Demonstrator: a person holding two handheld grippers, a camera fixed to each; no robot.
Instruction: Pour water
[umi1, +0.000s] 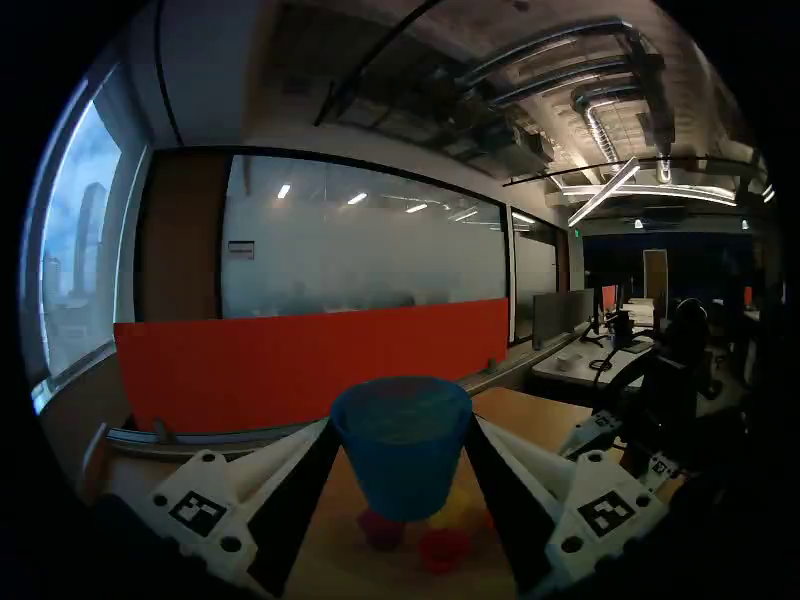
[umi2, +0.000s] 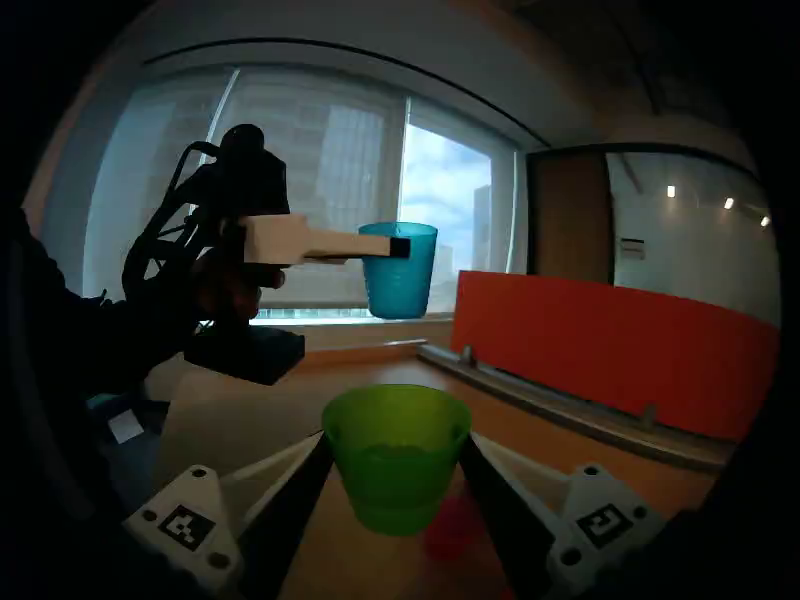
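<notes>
Height helps pouring: your left gripper (umi1: 402, 430) clamps the blue cup (umi2: 400, 268), 12 o'clock above your right gripper's (umi2: 397, 445) clamped green cup (umi2: 397, 475).

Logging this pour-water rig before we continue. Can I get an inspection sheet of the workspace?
Surface: wooden desk.
Job's things: blue cup upright, held above the desk; green cup upright; fill levels unclear.
Clutter: small red objects on the desk.
Grippers: left gripper closed on the blue cup; right gripper closed on the green cup.
Cables: black cables looped at the left gripper's rear.
Surroundings: orange divider, window, frosted glass wall.
</notes>
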